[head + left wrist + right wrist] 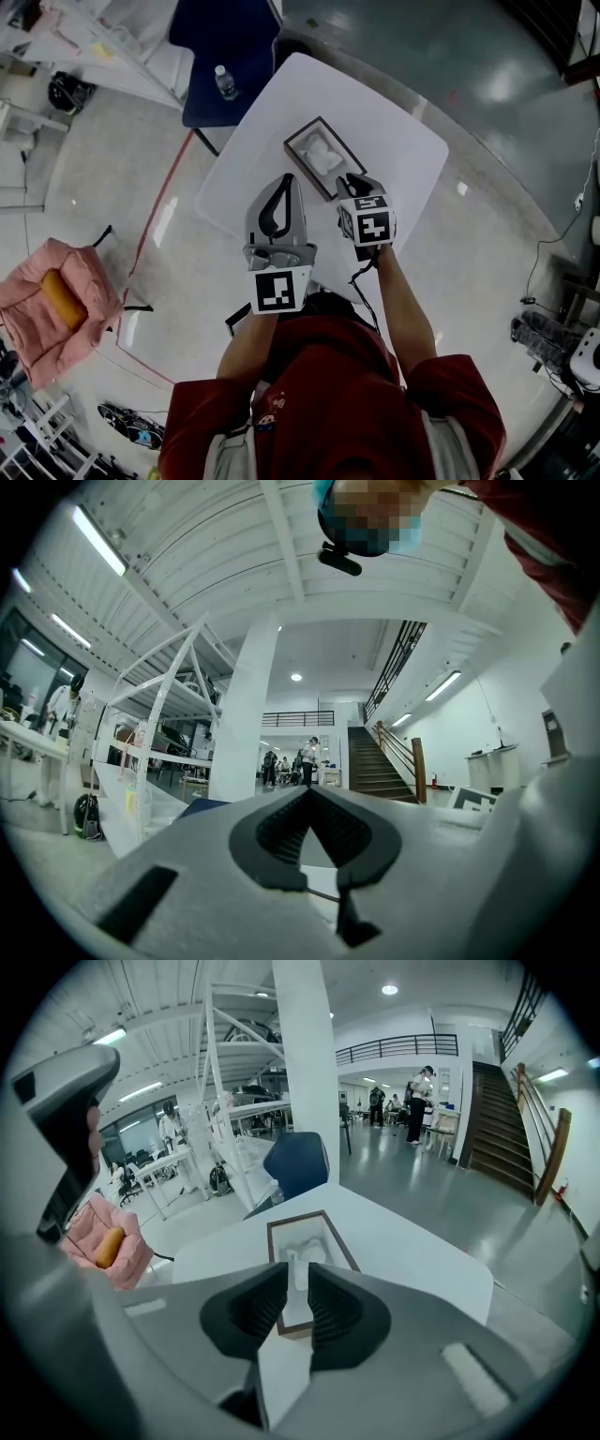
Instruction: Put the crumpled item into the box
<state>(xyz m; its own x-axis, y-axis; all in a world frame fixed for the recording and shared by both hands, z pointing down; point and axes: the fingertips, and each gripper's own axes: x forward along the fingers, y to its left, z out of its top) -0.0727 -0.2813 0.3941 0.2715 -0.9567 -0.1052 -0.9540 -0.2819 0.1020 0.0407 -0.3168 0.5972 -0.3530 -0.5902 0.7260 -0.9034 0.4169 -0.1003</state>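
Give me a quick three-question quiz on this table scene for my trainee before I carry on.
1. True or false: the white crumpled item already lies inside the dark-framed rectangular box.
2. Which gripper is aimed at the box? A: left gripper. B: right gripper.
3. Fill in: the box stands on a white square ___.
Key: 1 true; 2 B; 3 table.
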